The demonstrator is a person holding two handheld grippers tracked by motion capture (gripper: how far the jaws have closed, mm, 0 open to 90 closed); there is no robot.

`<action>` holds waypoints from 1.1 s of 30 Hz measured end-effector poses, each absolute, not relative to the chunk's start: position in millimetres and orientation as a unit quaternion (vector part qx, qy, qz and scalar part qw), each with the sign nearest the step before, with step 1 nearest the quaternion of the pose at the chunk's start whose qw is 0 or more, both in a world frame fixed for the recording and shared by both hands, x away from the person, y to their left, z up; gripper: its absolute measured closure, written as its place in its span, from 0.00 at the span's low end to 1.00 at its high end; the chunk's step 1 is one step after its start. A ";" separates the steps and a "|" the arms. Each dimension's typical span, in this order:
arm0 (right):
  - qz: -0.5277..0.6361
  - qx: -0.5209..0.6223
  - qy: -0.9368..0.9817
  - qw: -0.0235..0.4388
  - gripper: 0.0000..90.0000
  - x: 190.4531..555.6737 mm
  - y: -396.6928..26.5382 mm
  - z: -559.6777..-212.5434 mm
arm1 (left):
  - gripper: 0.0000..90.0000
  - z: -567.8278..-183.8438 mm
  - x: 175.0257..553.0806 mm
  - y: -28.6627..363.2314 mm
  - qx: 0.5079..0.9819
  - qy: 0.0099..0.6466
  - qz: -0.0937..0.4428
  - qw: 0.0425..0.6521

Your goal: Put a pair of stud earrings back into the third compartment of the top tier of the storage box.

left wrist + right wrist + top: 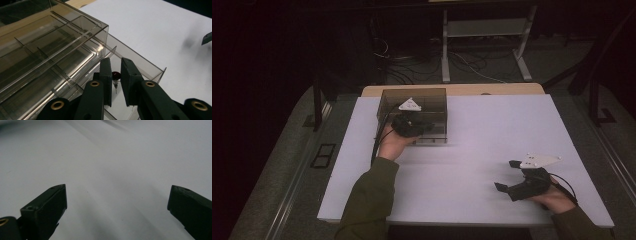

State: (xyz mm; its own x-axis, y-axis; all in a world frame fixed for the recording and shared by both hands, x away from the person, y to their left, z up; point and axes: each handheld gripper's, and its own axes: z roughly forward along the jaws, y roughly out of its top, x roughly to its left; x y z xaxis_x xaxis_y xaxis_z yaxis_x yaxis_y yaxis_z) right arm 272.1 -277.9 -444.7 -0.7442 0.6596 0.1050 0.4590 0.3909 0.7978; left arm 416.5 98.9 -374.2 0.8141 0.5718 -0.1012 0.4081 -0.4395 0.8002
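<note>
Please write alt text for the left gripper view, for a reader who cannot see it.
The left gripper has its two black jaws nearly closed around a small dark red object with a thin metal pin, just over the pulled-out drawer of a clear smoky plastic organizer box with dividers. The box sits on a white table.

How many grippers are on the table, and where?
2. The left gripper is at the clear compartment box near the table's far left, jaws nearly closed around a small dark red item. The right gripper rests open near the front right.
</note>
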 end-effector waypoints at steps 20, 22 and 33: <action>0.436 0.338 0.826 0.115 0.02 272.1 -277.7 -444.8 | 0.83 -371.4 411.2 97.5 0.847 0.284 0.086 0.441; 0.436 0.338 0.826 0.115 0.02 272.2 -278.0 -444.7 | 0.85 -369.5 409.2 98.6 0.845 0.283 0.083 0.445; 0.436 0.339 0.825 0.117 0.02 271.6 -278.2 -444.8 | 0.98 -358.7 391.8 110.2 0.841 0.275 0.084 0.458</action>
